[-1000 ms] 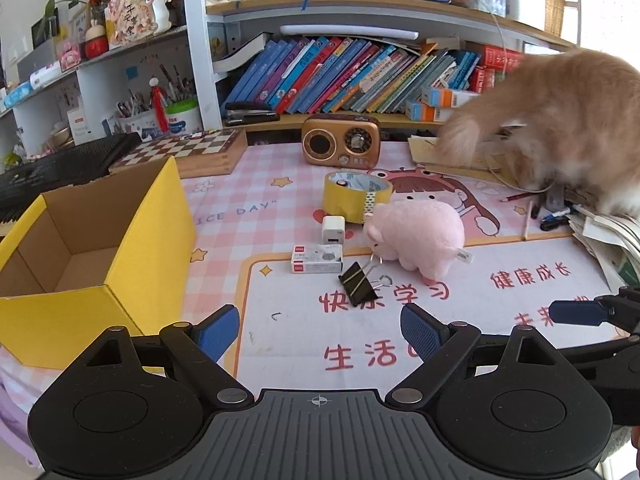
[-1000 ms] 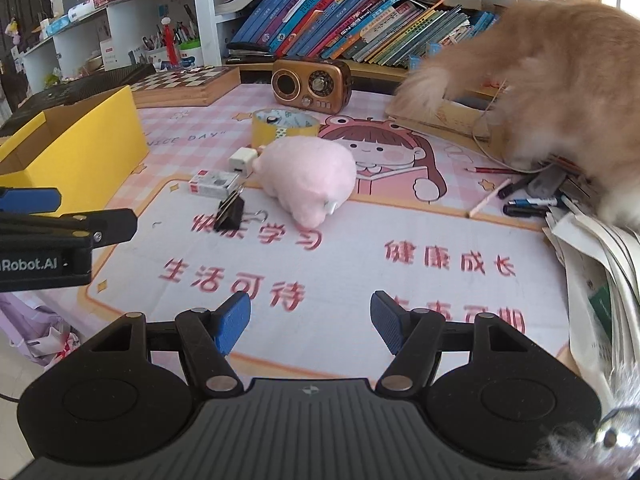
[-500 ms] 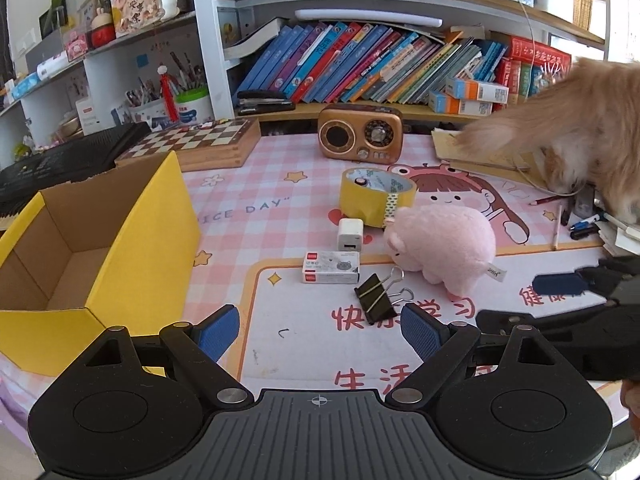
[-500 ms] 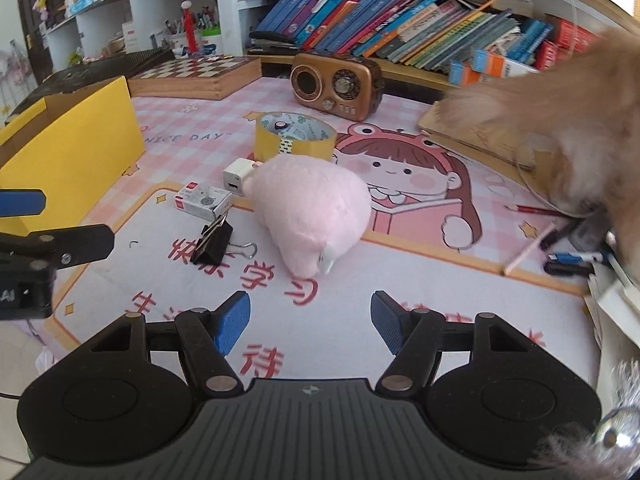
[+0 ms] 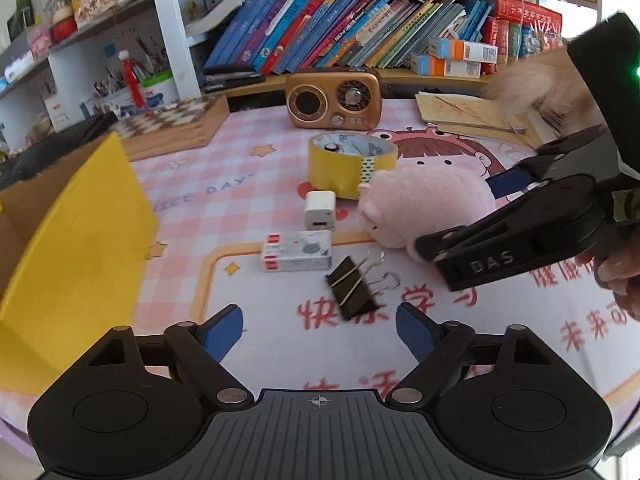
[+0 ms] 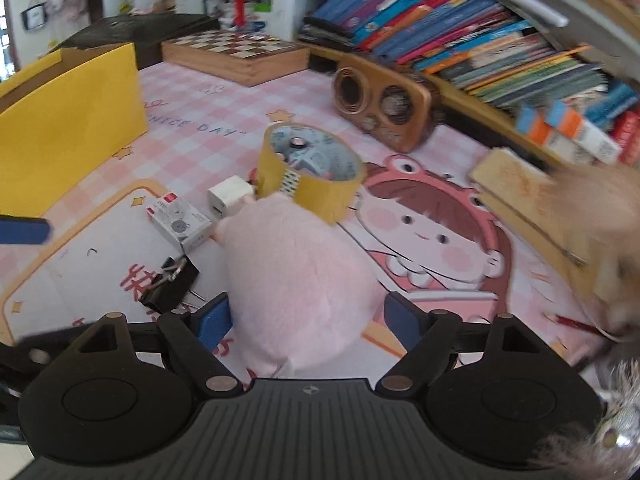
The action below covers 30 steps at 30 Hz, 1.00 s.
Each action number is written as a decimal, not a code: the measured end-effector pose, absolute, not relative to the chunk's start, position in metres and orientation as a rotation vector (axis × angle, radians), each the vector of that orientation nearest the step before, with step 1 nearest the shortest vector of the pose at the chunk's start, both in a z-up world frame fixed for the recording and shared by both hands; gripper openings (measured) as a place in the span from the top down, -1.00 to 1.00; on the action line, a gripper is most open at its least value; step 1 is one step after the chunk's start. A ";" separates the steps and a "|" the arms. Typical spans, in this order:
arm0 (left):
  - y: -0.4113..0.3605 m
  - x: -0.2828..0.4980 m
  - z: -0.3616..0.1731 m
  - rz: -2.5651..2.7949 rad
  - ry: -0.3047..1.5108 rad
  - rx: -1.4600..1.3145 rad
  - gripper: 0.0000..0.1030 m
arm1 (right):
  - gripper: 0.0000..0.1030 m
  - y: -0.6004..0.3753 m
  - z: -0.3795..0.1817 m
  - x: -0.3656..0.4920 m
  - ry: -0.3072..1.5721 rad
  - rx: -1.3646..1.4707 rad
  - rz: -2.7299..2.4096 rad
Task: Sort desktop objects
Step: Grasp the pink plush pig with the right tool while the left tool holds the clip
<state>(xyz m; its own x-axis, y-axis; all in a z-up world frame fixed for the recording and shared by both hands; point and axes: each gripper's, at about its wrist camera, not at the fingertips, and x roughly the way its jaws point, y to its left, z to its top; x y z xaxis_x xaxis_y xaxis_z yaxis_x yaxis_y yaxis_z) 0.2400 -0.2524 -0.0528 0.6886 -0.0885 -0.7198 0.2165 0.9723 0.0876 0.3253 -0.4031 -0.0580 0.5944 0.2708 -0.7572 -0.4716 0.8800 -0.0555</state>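
Observation:
A pink plush pig (image 5: 428, 204) (image 6: 296, 280) lies mid-mat. My right gripper (image 6: 306, 322) is open, its jaws on either side of the pig's rear end; it shows in the left wrist view (image 5: 472, 220). My left gripper (image 5: 320, 334) is open and empty, just short of a black binder clip (image 5: 352, 286) (image 6: 168, 284). Near the pig lie a yellow tape roll (image 5: 350, 162) (image 6: 310, 172), a white charger cube (image 5: 320, 210) (image 6: 230, 196) and a small white-red box (image 5: 298, 250) (image 6: 180, 226). An open yellow cardboard box (image 5: 76, 236) (image 6: 68, 120) stands at left.
A brown retro radio (image 5: 334, 98) (image 6: 380, 108) and a chessboard box (image 5: 176, 126) (image 6: 236, 56) stand at the back below shelves of books (image 5: 340, 40). An orange furry cat (image 6: 600, 208) is at right over papers (image 5: 472, 116) and pencils.
My right gripper has moved forward and now straddles the plush pig. My left gripper has moved closer to the binder clip. The cat has shifted right, mostly out of view.

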 end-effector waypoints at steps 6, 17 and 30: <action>-0.277 0.266 -0.068 -0.186 0.822 0.181 -0.04 | -0.24 -0.405 -0.052 0.331 0.811 -0.267 0.466; -0.295 0.275 -0.073 -0.140 0.790 0.260 0.71 | -0.22 -0.424 -0.039 0.317 0.793 -0.202 0.419; -0.274 0.264 -0.066 -0.158 0.756 0.269 0.89 | -0.22 -0.419 -0.040 0.304 0.801 -0.149 0.394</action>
<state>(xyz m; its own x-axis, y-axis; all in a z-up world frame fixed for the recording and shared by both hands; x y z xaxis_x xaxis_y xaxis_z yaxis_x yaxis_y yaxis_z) 0.2639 -0.2743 -0.0656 0.7180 -0.0450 -0.6945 0.2370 0.9541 0.1832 0.3037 -0.4190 -0.0396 0.6285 0.2864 -0.7232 -0.3978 0.9173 0.0175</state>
